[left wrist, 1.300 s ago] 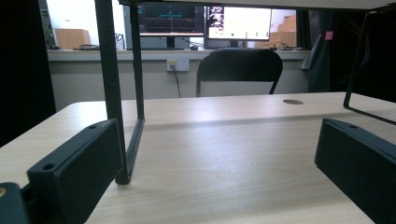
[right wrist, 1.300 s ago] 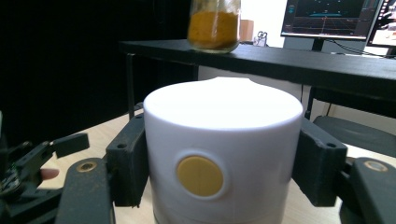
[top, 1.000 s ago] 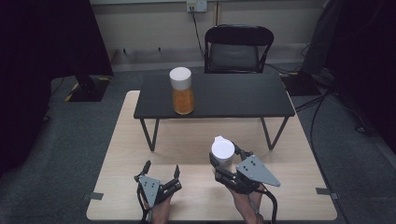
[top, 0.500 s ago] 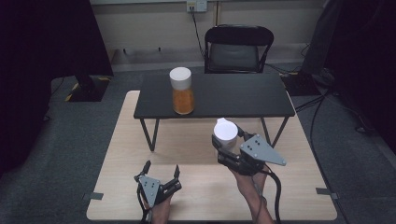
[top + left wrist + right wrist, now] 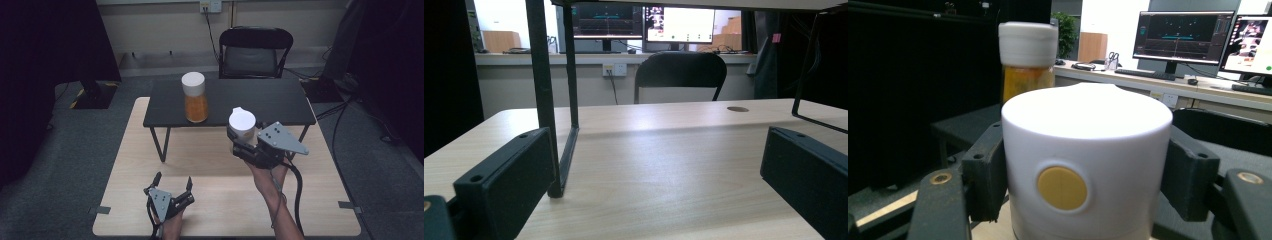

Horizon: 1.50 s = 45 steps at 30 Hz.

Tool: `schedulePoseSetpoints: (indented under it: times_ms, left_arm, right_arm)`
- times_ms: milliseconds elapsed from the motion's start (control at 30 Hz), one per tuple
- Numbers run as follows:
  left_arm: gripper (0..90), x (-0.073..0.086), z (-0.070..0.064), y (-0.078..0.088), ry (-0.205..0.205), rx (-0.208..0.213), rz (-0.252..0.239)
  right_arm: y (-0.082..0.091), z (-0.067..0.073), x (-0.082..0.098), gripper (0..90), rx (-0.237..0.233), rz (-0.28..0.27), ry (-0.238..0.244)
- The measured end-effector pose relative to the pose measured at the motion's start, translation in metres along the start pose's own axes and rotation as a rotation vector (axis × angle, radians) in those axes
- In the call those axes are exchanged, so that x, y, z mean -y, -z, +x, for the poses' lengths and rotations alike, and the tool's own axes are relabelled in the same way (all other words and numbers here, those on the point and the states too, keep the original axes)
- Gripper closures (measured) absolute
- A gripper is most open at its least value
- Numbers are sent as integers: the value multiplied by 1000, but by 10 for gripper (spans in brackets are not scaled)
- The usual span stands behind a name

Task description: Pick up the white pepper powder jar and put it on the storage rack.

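At the near edge of the pale wood-grain desk [image 5: 150,150], the left gripper [image 5: 172,186] rests low, its matte black jaws spread wide with nothing between them. Farther in, toward the right side, the right gripper [image 5: 240,142] is clamped on a smooth white cylindrical container [image 5: 1085,165] with a round yellow disc on its wall, held above the desk. Beyond, on the black low table [image 5: 260,97], stands a white-capped jar [image 5: 194,96] of orange contents near its left end.

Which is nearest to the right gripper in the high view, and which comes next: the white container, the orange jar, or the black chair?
1. White container: clamped in the right gripper.
2. Orange jar: up-left, on the black bench.
3. Black chair: farthest, behind the bench.
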State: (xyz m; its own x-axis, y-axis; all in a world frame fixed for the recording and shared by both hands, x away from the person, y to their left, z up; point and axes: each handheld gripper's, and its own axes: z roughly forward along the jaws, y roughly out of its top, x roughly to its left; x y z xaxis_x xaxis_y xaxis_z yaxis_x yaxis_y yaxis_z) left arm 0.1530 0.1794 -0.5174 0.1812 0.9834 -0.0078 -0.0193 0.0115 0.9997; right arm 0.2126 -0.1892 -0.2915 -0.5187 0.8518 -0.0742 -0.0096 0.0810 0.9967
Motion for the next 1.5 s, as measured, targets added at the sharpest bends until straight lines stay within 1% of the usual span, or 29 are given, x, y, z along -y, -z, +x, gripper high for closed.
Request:
schedulePoseSetpoints:
  times_ms: [133, 267, 367, 433, 533, 633, 767, 833, 933, 1033, 1167, 1267, 1333, 1500]
  left_arm:
    - [4, 0, 0, 0, 0, 0, 0]
    - [4, 0, 0, 0, 0, 0, 0]
    - [4, 0, 0, 0, 0, 0, 0]
    - [4, 0, 0, 0, 0, 0, 0]
    - [4, 0, 0, 0, 0, 0, 0]
    - [4, 0, 0, 0, 0, 0, 0]
    - [6, 0, 0, 0, 1, 0, 0]
    - [6, 0, 0, 0, 1, 0, 0]
    - [7, 0, 0, 0, 1, 0, -1]
    - [6, 0, 0, 0, 1, 0, -1]
    - [6, 0, 0, 0, 1, 0, -1]
    - [6, 0, 0, 0, 0, 0, -1]
    - [6, 0, 0, 0, 0, 0, -1]
    - [7, 0, 0, 0, 0, 0, -1]
  right_arm:
    - [-6, -5, -4, 303, 3, -14, -26]
    - [-13, -7, -11, 303, 19, -21, -18]
    - [-19, -9, -17, 303, 31, -27, -25]
    - [-22, -9, -21, 303, 43, -30, -19]
    - [-27, -10, -23, 303, 54, -45, -26]
    - [-34, -11, -26, 303, 64, -37, -20]
    - [-44, -11, -26, 303, 82, -38, -21]
    - [-49, -14, -25, 303, 81, -36, -37]
    - [-57, -17, -23, 303, 84, -31, -26]
    - [-64, -21, -21, 303, 91, -29, -31]
    - [-71, -25, -21, 303, 97, -22, -50]
    - [-75, -26, -19, 303, 102, -22, -44]
    - [-77, -29, -18, 302, 97, -22, -59]
    - [-81, -28, -16, 302, 110, -19, -44]
